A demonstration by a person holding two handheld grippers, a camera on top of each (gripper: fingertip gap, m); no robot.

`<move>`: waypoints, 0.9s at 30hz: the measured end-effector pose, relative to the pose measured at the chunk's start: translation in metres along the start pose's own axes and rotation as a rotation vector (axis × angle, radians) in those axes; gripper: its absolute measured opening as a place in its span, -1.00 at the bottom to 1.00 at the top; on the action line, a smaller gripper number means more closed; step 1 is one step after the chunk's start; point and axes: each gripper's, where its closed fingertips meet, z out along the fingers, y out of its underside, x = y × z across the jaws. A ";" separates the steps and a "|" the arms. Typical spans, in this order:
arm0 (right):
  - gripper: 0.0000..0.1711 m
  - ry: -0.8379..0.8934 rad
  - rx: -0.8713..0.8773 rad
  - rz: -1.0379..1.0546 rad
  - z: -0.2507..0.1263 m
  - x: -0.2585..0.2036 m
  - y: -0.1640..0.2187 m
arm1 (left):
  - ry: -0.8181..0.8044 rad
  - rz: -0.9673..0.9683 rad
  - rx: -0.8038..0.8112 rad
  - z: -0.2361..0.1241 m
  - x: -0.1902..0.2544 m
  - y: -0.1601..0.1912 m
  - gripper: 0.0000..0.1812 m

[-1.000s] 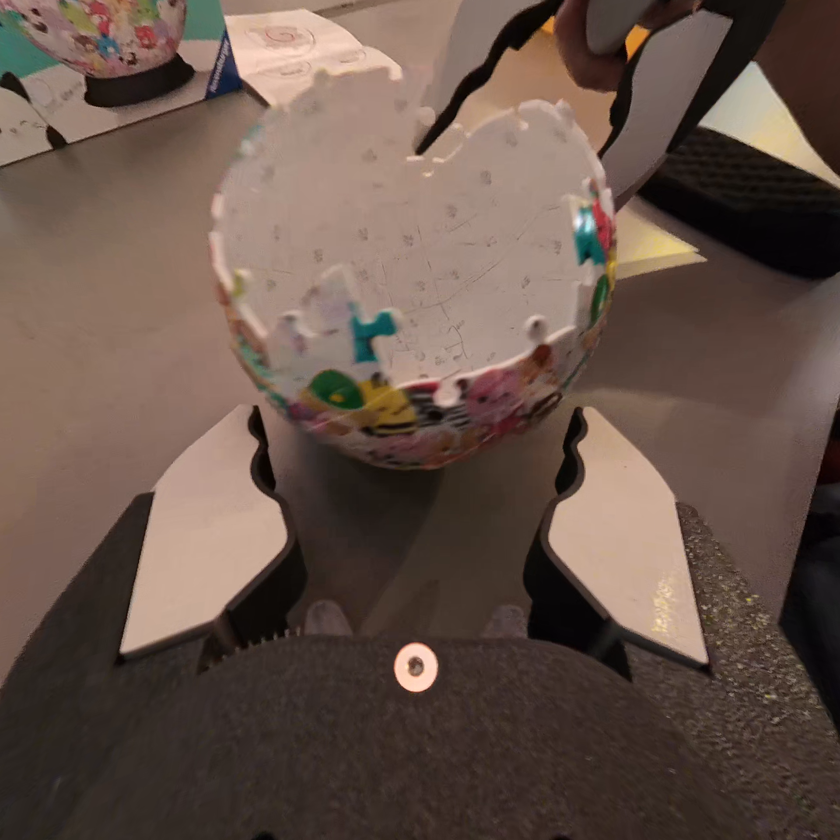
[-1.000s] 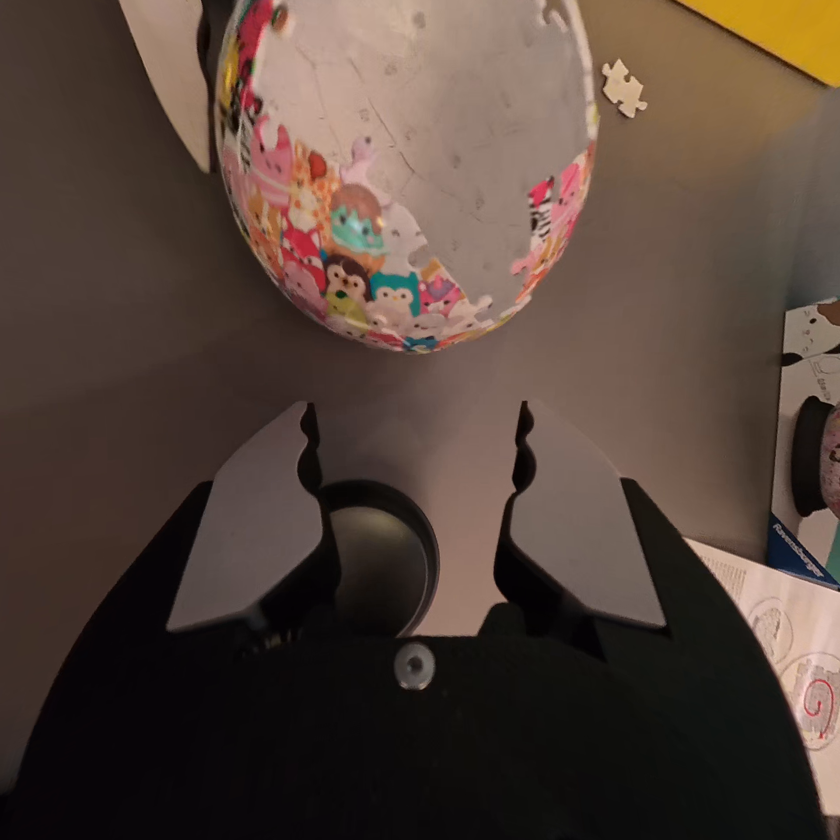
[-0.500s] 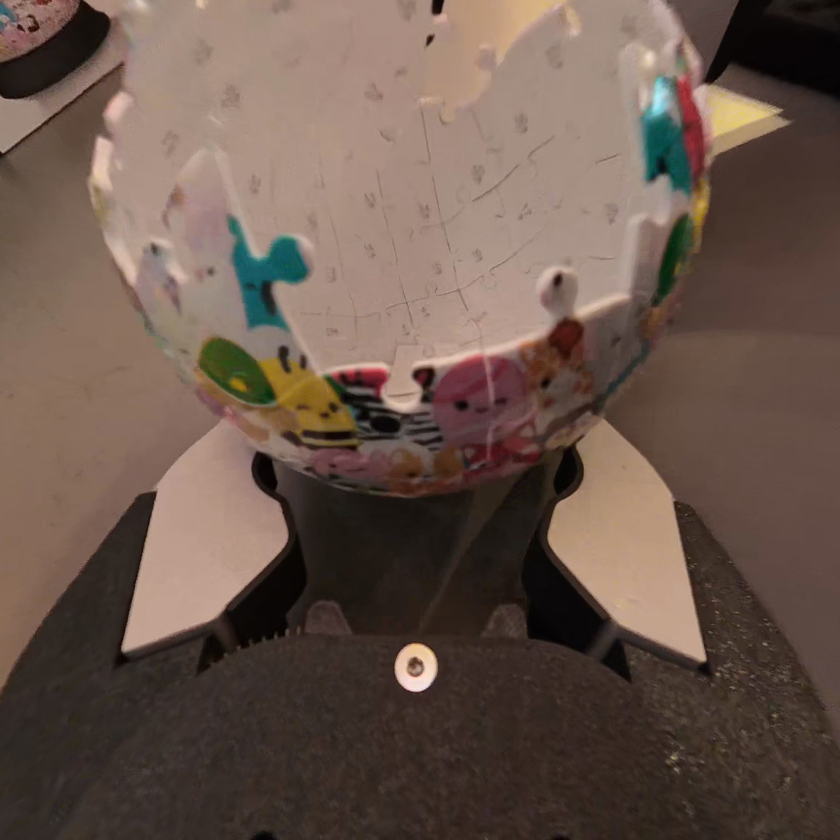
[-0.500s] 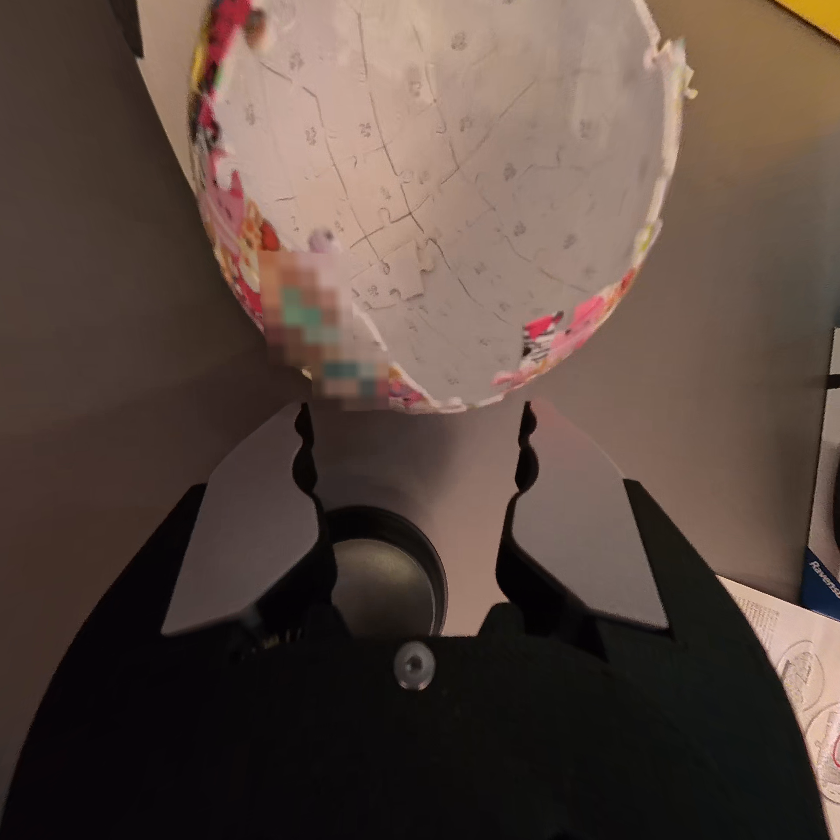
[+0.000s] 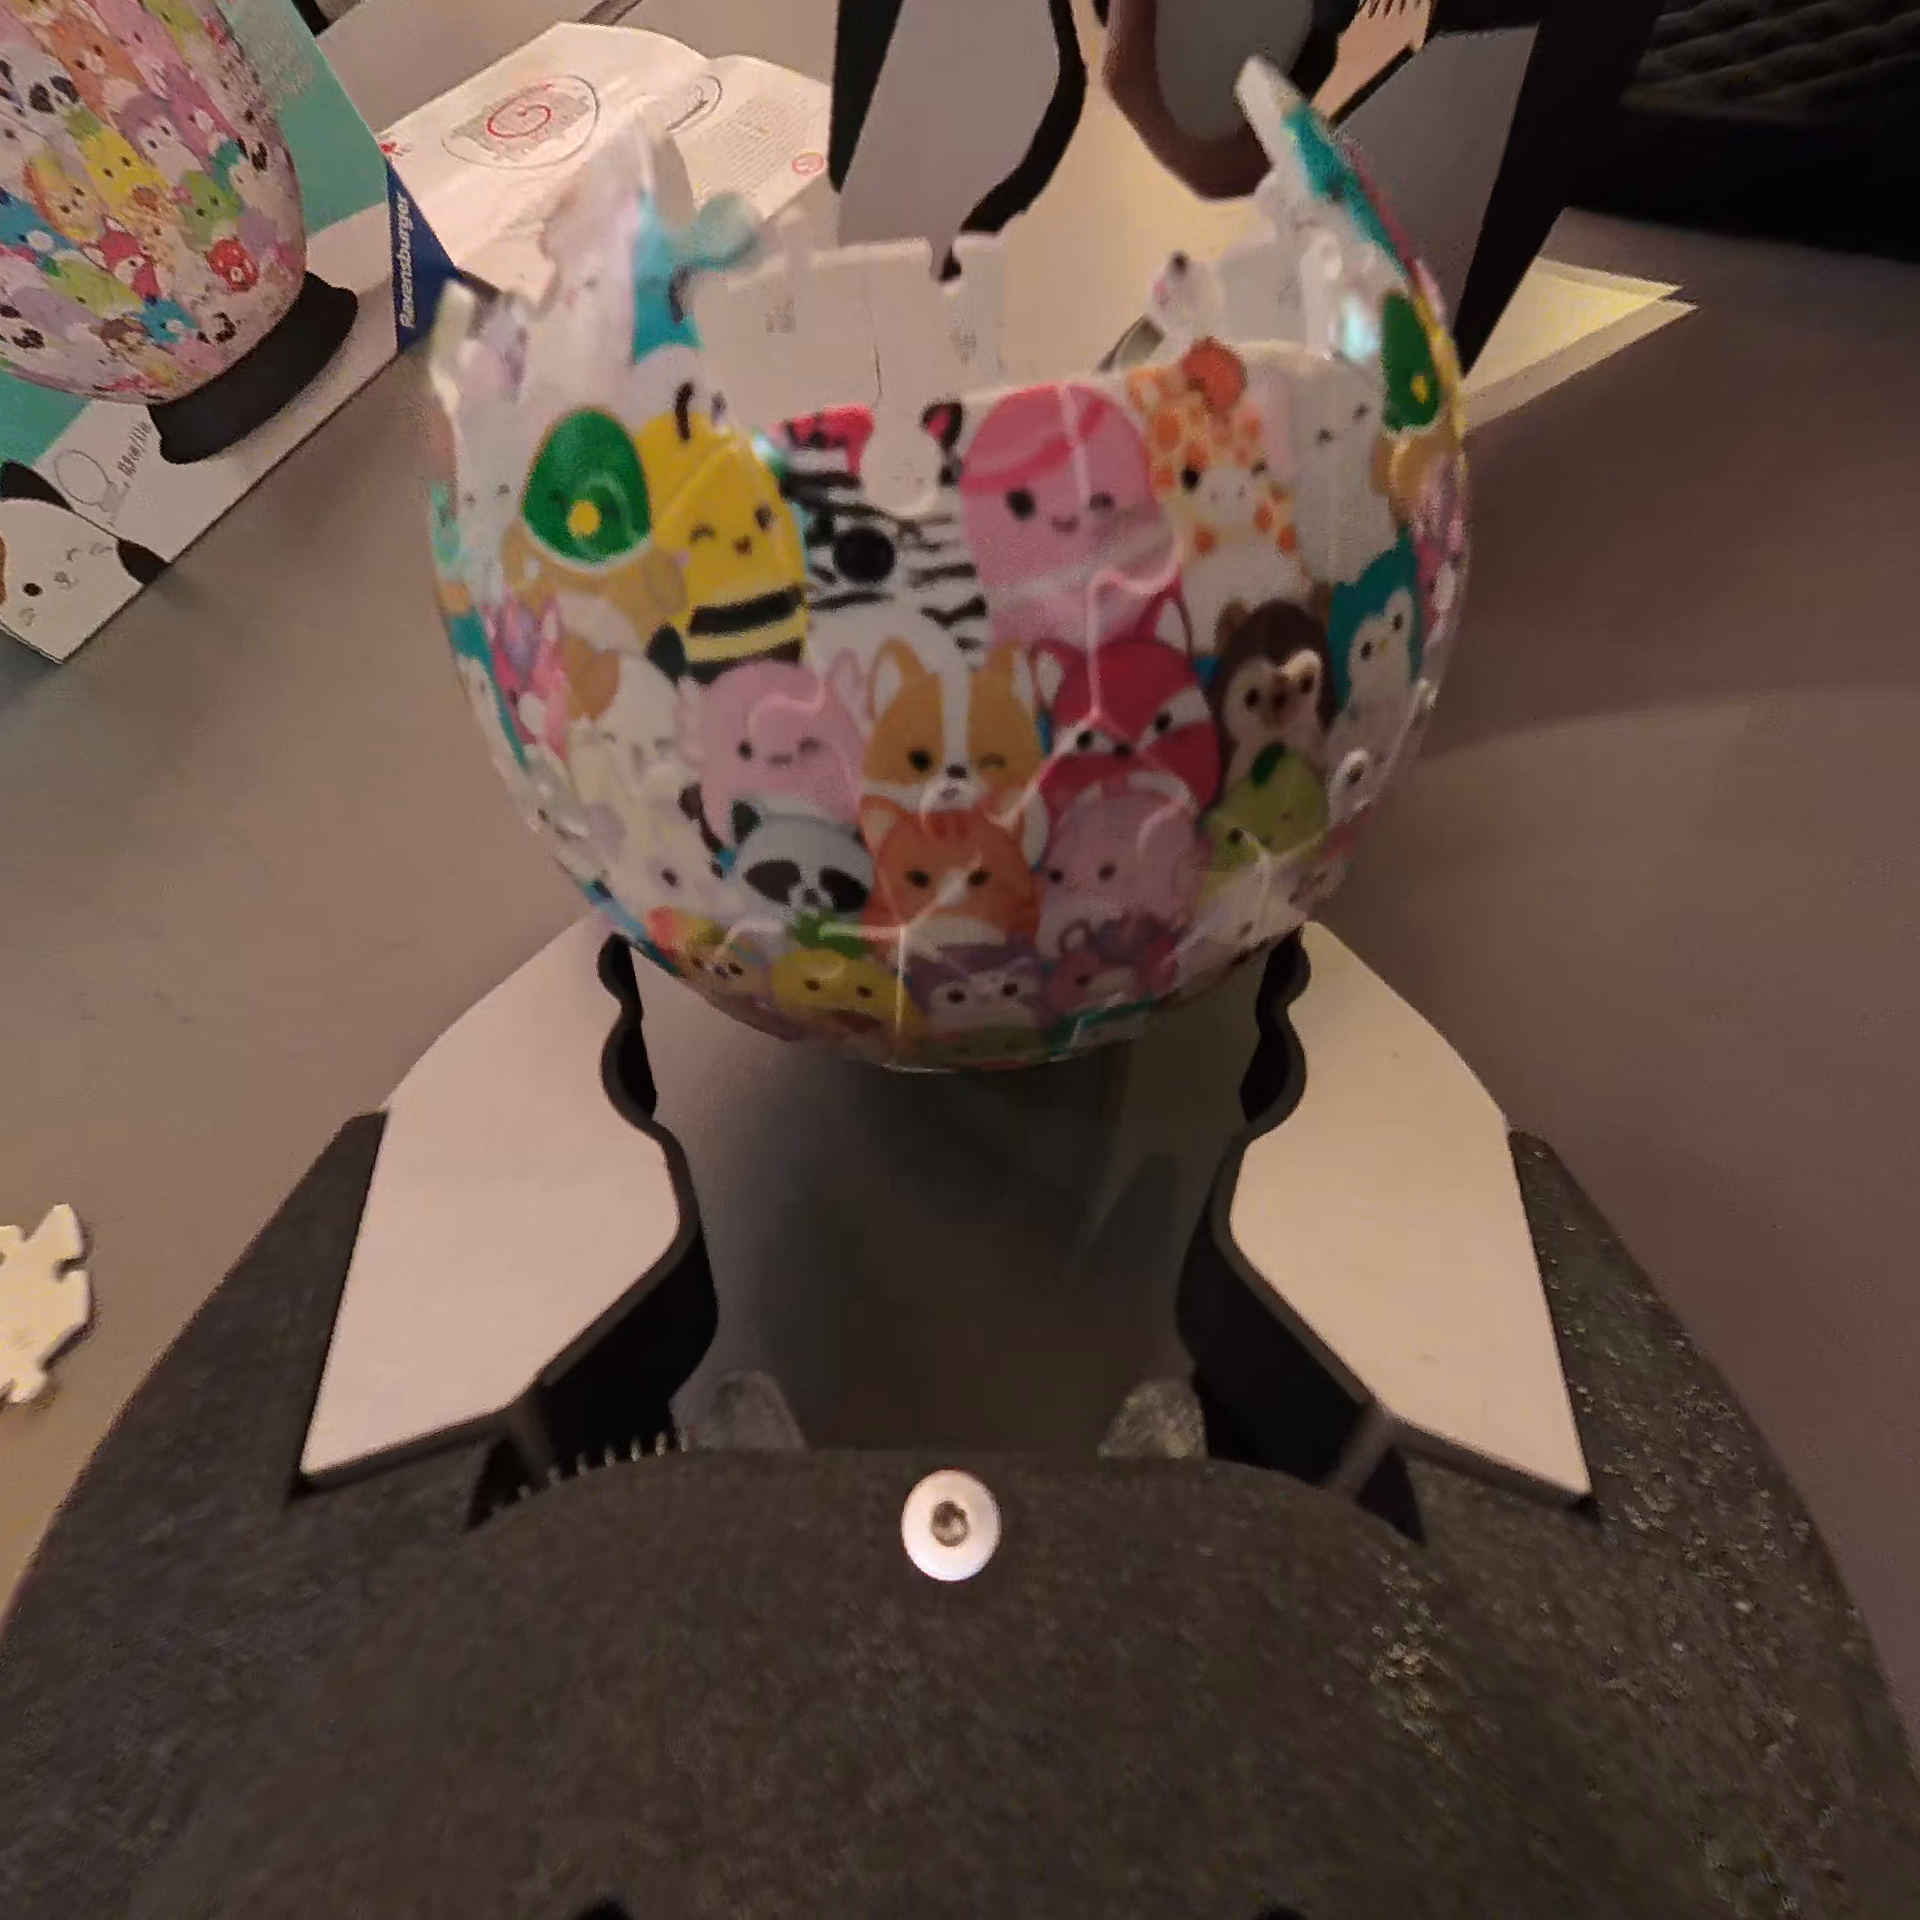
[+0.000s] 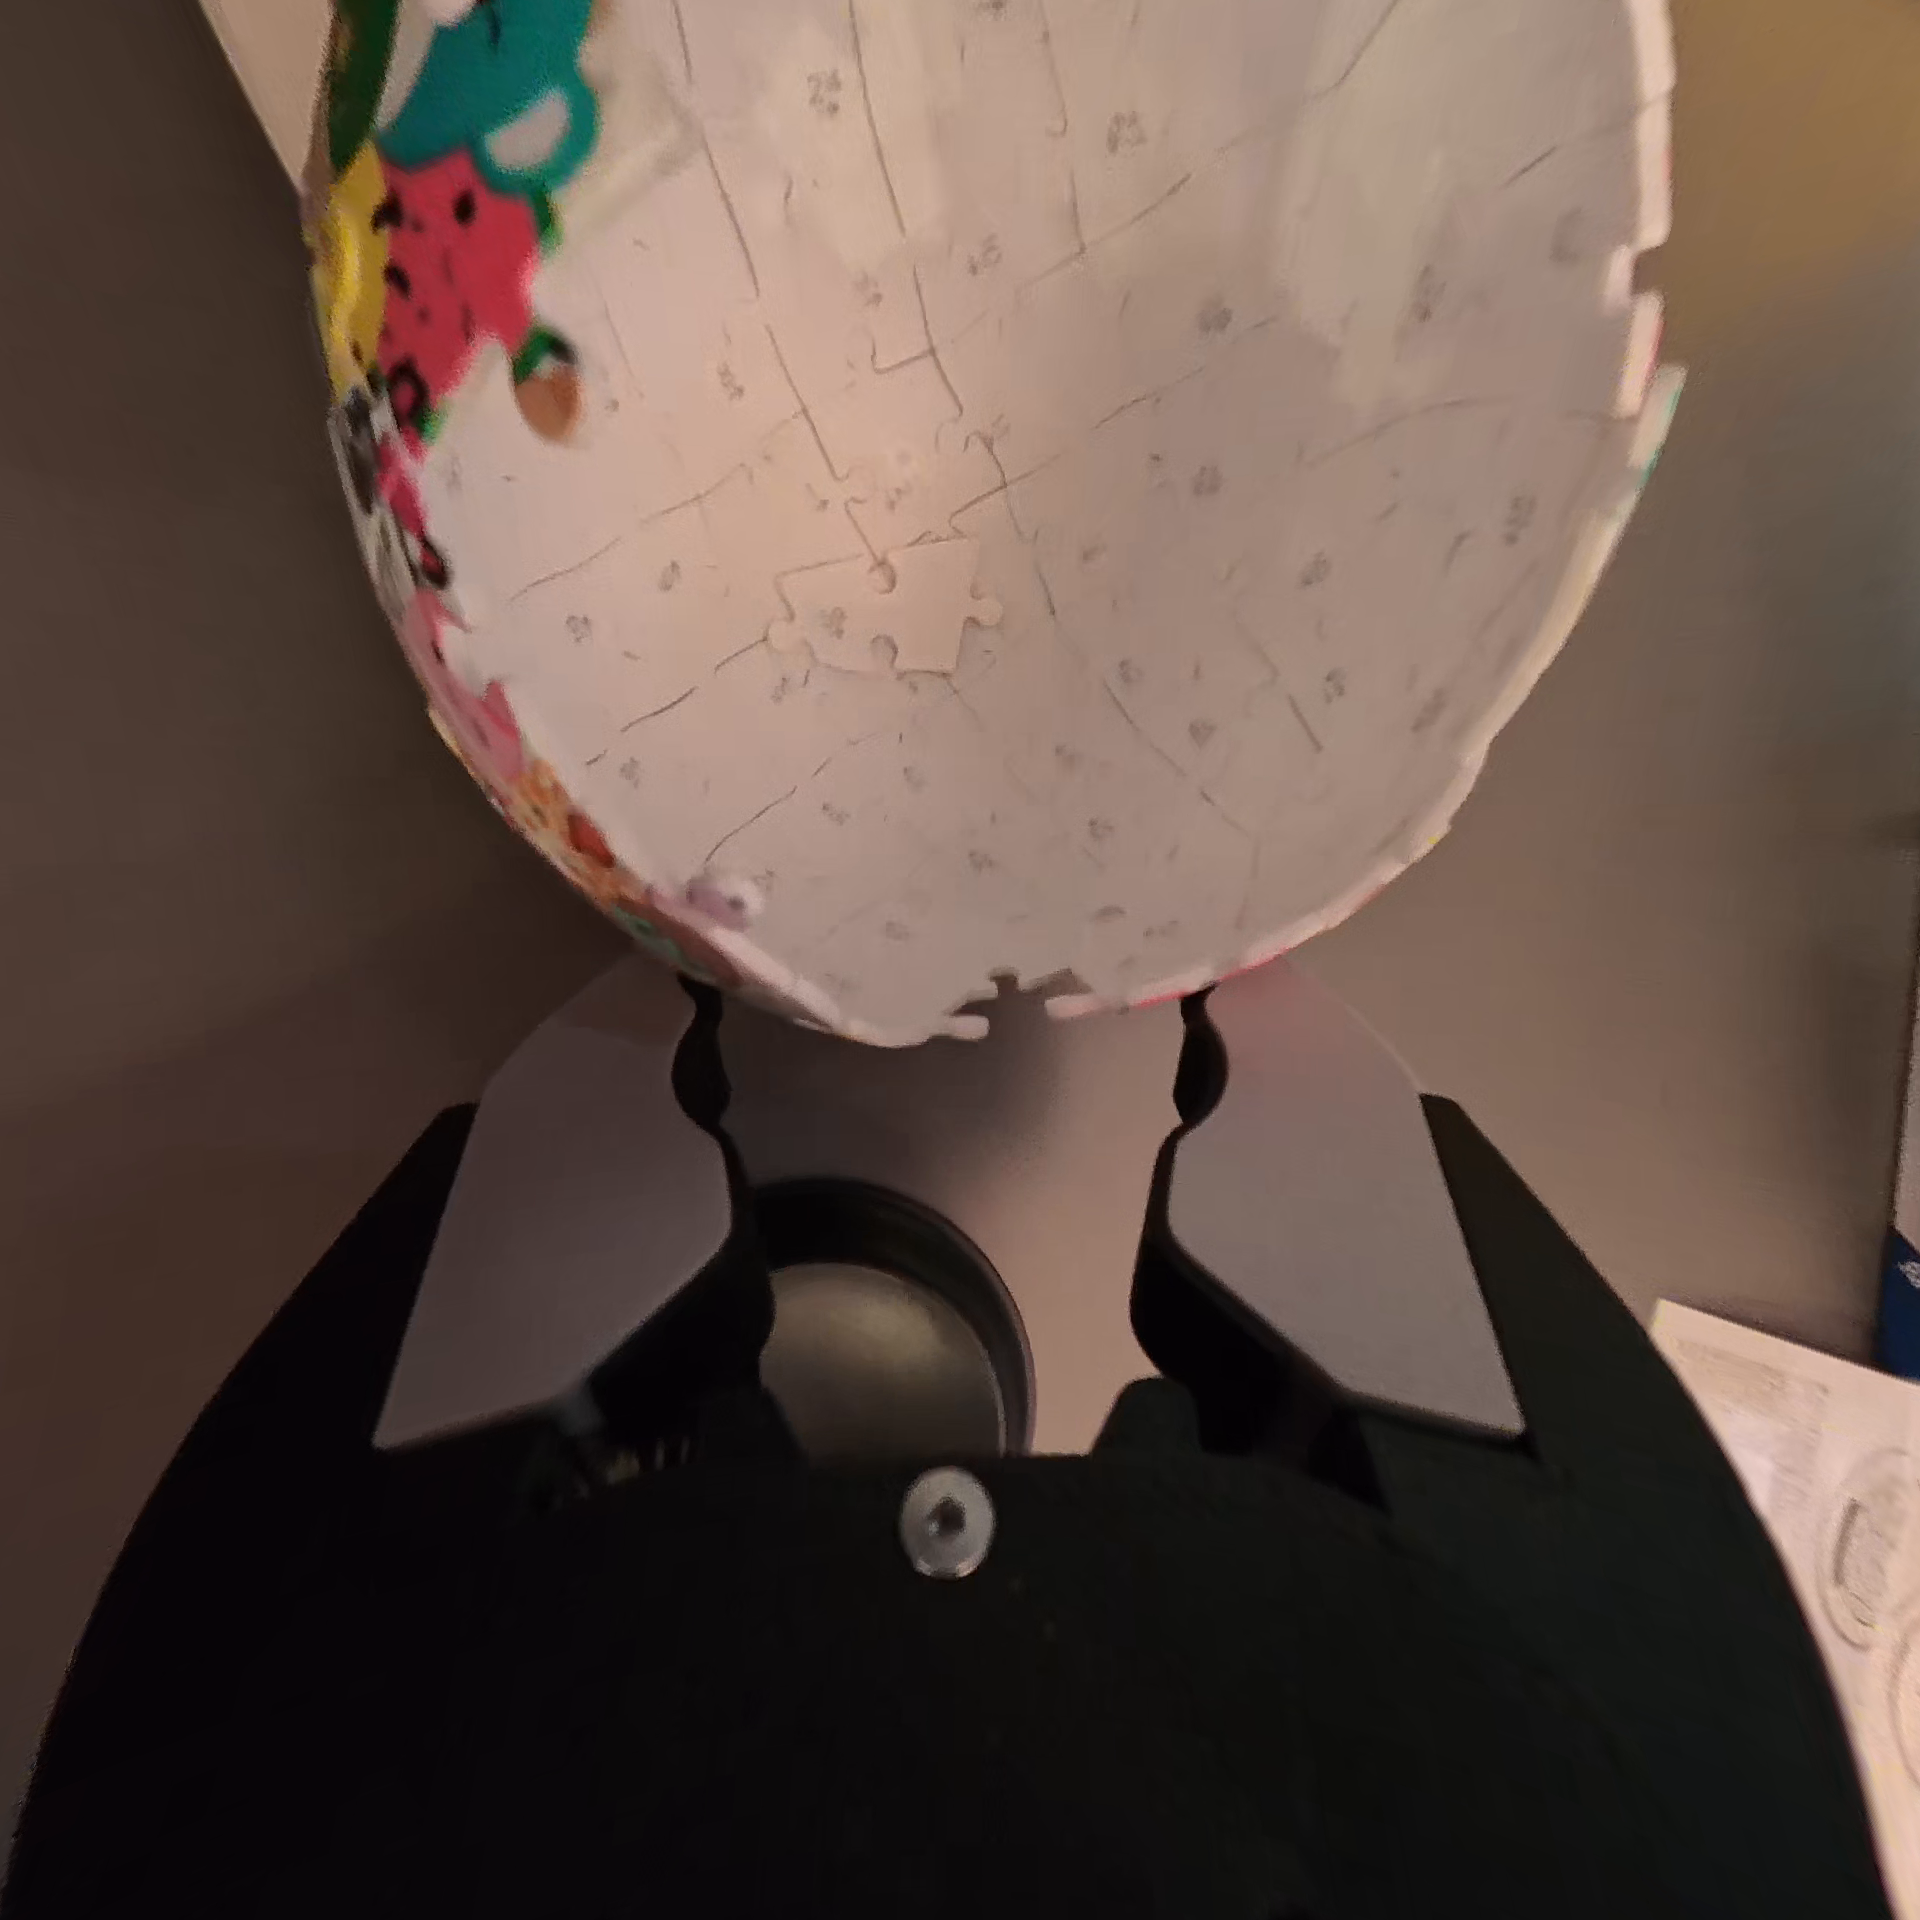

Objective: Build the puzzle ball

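flanking the half-built puzzle ball (image 5: 945,665) on the table (image 5: 208,883), left gripper (image 5: 945,997) and right gripper (image 6: 940,1029), both spread apart

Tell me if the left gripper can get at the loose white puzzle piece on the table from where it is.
Probably yes. The loose puzzle piece lies bare on the table, apart from everything, off to the left gripper's left. Its jaws stand open and empty, with only the puzzle ball straight ahead.

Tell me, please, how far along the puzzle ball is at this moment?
Done: the puzzle ball is a joined bowl-shaped lower shell with a jagged open rim. In hand: nothing is gripped; the left tool and right tool are open at its sides. Left: the whole top, including a loose piece on the table.
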 end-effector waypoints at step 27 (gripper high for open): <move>0.02 -0.188 0.329 0.037 -0.041 -0.018 -0.012 | 0.056 0.050 0.017 -0.013 -0.011 -0.027 0.17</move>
